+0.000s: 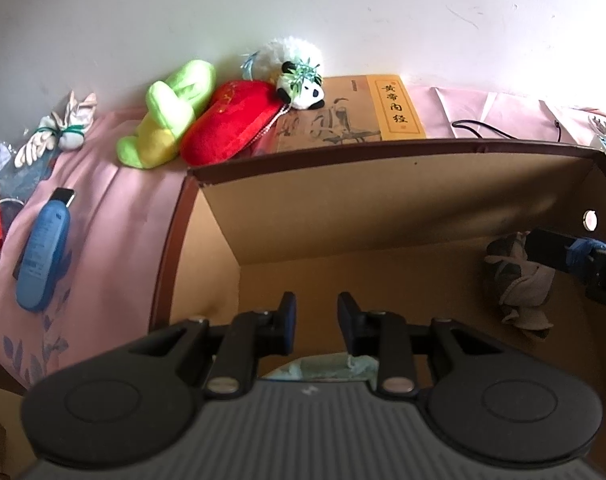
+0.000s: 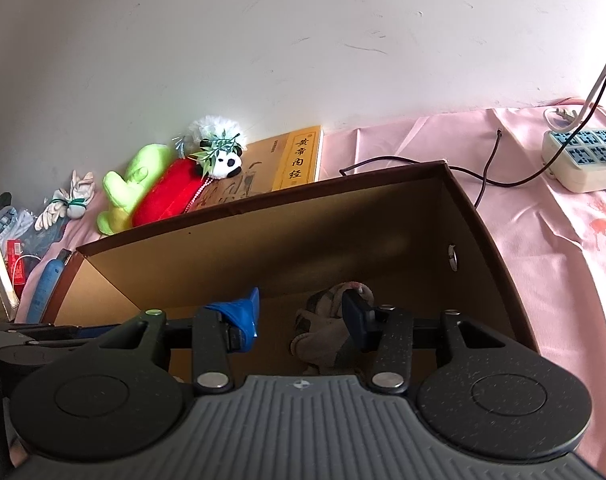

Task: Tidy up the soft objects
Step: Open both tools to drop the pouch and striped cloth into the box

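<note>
Left claw parted, nothing between.

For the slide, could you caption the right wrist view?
Right gripper beside a grey glove inside the cardboard box.

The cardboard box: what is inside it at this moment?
Inside the cardboard box a grey-beige glove lies at the right gripper. A pale green cloth shows under the left gripper, mostly covered. The near floor is hidden.
</note>
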Tool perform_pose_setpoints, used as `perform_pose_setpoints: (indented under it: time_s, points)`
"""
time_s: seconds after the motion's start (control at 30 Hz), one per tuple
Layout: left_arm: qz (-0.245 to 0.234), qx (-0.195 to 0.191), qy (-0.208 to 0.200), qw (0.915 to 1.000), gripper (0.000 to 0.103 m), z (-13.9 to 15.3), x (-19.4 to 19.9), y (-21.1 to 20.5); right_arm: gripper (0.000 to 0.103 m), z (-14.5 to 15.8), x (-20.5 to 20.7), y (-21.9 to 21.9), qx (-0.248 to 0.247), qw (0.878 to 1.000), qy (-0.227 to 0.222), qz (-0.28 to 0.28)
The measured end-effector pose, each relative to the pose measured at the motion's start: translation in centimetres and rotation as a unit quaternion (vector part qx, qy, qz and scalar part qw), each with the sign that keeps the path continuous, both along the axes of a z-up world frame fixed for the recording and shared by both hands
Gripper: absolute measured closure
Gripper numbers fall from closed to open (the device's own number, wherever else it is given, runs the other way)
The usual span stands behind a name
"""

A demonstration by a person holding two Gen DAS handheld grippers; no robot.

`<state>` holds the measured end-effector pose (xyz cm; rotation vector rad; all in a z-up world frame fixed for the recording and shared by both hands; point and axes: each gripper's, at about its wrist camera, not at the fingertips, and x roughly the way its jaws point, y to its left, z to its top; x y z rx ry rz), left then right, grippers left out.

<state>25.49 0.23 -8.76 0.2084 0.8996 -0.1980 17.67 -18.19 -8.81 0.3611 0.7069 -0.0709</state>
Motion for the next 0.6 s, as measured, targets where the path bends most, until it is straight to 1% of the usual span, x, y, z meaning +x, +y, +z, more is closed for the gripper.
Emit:
perform_pose_setpoints:
  time_s: [0.07,0.13,0.2,0.23,0.33,0.6]
  points:
    - [0.0,0.002,-0.001,1.0,0.069,0.01,-0.03,-0.03,0.072,0.0,-0.01,-0.03,0.001,1.0,-0.001,0.0]
    - [0.0,0.004,-0.003,1.0,0.064,0.04,0.02,-0.08,0.072,-0.01,-0.03,-0.06,0.001,1.0,-0.001,0.0]
    - [-0.001,0.005,-0.011,0.9999,0.05,0.2,-0.17,-0.22,0.072,0.0,-0.05,-0.03,0.001,1.0,-0.001,0.0]
    - [-0.001,0.006,-0.016,0.9998,0.049,0.28,-0.27,-0.24,0.072,0.0,-0.04,-0.04,0.001,1.0,-0.001,0.0]
    - [-0.004,0.013,-0.022,0.9997,0.048,0.27,-0.38,-0.46,0.072,0.04,0.01,0.02,0.001,1.0,0.0,0.001]
    - [-0.009,0.009,-0.021,0.9997,0.045,0.35,-0.33,-0.54,0.072,0.04,0.03,0.03,0.001,1.0,0.001,0.0]
